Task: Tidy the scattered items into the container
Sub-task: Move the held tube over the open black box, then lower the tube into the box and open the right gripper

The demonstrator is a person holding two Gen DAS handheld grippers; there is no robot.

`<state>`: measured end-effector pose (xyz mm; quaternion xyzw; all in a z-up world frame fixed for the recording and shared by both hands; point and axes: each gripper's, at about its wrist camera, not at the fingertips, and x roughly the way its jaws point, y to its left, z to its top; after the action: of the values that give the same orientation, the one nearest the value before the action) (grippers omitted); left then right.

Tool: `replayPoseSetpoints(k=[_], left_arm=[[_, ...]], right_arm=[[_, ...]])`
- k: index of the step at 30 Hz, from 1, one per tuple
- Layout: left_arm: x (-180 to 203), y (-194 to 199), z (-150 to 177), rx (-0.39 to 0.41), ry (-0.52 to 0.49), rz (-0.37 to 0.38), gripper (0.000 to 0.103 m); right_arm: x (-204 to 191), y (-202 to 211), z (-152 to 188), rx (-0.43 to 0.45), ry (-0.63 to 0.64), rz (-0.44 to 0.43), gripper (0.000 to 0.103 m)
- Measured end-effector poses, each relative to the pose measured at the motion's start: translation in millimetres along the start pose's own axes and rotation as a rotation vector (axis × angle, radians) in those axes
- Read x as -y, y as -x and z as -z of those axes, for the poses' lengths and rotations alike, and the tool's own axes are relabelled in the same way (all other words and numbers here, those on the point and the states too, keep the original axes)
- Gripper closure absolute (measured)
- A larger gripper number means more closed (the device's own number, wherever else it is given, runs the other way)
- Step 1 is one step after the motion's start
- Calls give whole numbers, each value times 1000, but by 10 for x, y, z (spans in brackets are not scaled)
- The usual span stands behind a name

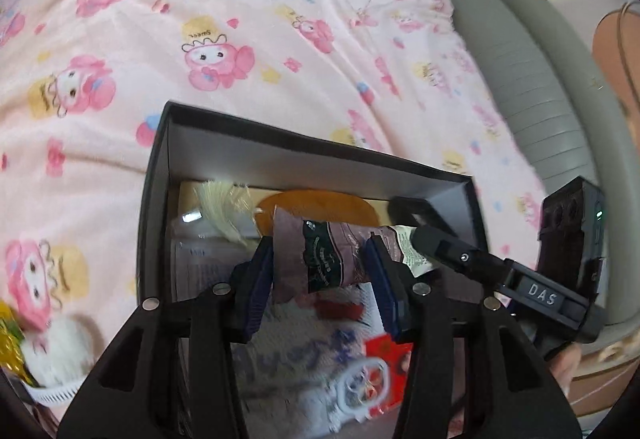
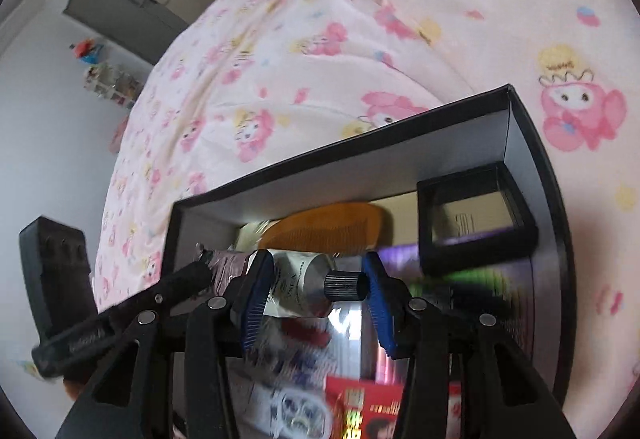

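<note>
A mauve tube (image 1: 316, 243) with a silver shoulder and a black ribbed cap (image 2: 344, 285) hangs level over an open black box (image 1: 300, 167) that rests on a pink cartoon blanket (image 1: 240, 19). My left gripper (image 1: 320, 271) is shut on the tube's mauve body, with both blue pads pressed against it. My right gripper (image 2: 316, 275) is shut on the cap end of the tube (image 2: 296, 279), one pad on the label and the other at the cap's tip. One finger of the right gripper (image 1: 452, 251) shows beside the tube in the left wrist view. The left gripper's finger (image 2: 180, 287) reaches in from the left.
Inside the box (image 2: 360, 175) lie an orange comb (image 2: 332, 227), a black square frame (image 2: 476, 215), a cream tassel (image 1: 224, 207), a white printed cloth (image 1: 296, 351) and a red packet (image 1: 388, 359). A white plush toy (image 1: 60, 351) sits left of the box. A grey padded bed edge (image 1: 520, 59) runs along the right.
</note>
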<state>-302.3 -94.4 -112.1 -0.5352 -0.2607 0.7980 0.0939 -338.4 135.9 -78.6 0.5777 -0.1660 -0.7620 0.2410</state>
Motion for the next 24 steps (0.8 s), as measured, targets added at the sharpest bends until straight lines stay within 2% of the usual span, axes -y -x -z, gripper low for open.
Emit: replayPoseSetpoints(k=[6, 8, 12, 14, 17, 21, 24], left_arm=[[201, -216, 29, -34, -65, -137, 51], [236, -202, 49, -16, -76, -111, 51], [277, -6, 108, 78, -115, -76, 51], [312, 1, 170, 61, -149, -43, 52], [289, -76, 260, -4, -165, -46, 60], [242, -214, 300, -75, -161, -84, 62], [230, -324, 213, -116, -141, -103, 62]], right_arm=[[9, -112, 28, -3, 56, 62, 61], [7, -138, 82, 2, 68, 79, 61], [0, -106, 120, 41, 85, 107, 61], [-22, 15, 128, 84, 107, 113, 61], [-67, 174, 175, 101, 136, 119, 61], [-132, 179, 289, -14, 248, 124, 61], [-128, 46, 320, -86, 276, 110, 61]])
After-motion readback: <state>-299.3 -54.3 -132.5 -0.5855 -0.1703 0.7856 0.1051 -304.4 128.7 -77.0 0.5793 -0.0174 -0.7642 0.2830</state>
